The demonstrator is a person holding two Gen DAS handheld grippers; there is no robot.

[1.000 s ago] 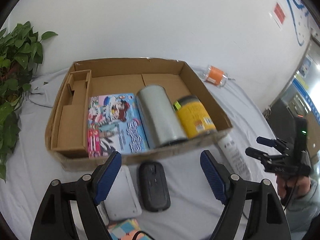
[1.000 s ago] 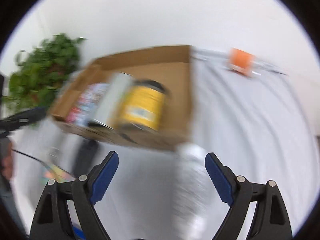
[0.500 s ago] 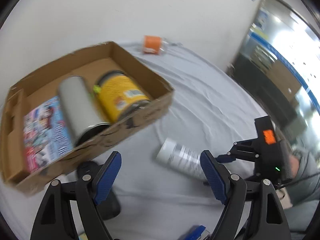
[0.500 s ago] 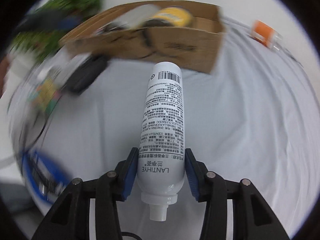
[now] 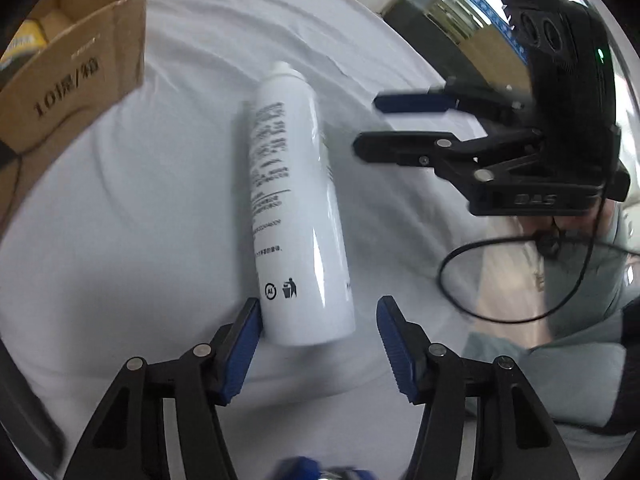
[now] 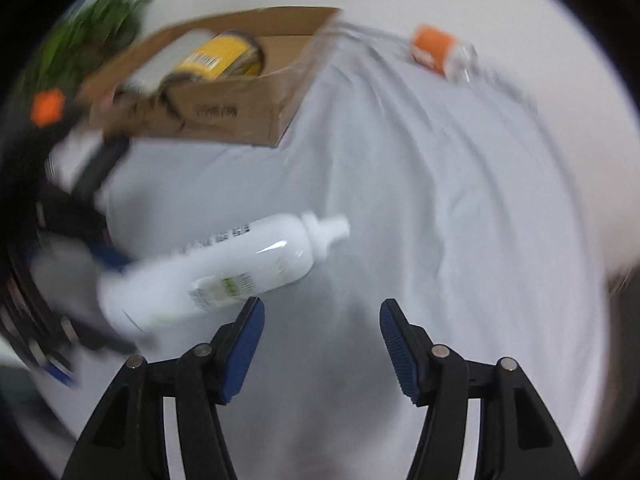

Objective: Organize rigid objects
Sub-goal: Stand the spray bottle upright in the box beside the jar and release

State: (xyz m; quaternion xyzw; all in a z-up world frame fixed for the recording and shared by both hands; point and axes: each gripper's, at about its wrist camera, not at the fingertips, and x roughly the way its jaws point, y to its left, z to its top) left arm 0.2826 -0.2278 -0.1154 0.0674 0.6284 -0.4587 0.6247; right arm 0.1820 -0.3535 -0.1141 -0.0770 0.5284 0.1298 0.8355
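The white bottle (image 5: 298,216) is seen lying on its side on the white cloth (image 5: 140,220) that covers the desk. In the left wrist view its flat base is located between the spread fingers of the left gripper (image 5: 318,346); the left pad touches or nearly touches the base, and the right pad is held clear. No grip is applied. The right gripper (image 5: 370,124) is shown only in this view, to the right of the bottle, with its fingers apart and nothing between them.

In the right wrist view, which is blurred, the bottle is shown left of the open right gripper's fingers (image 6: 244,342). Only here are the yellow can (image 6: 222,56) inside the cardboard box (image 6: 224,114) and the orange-labelled container (image 6: 438,52) on the cloth clearly shown.
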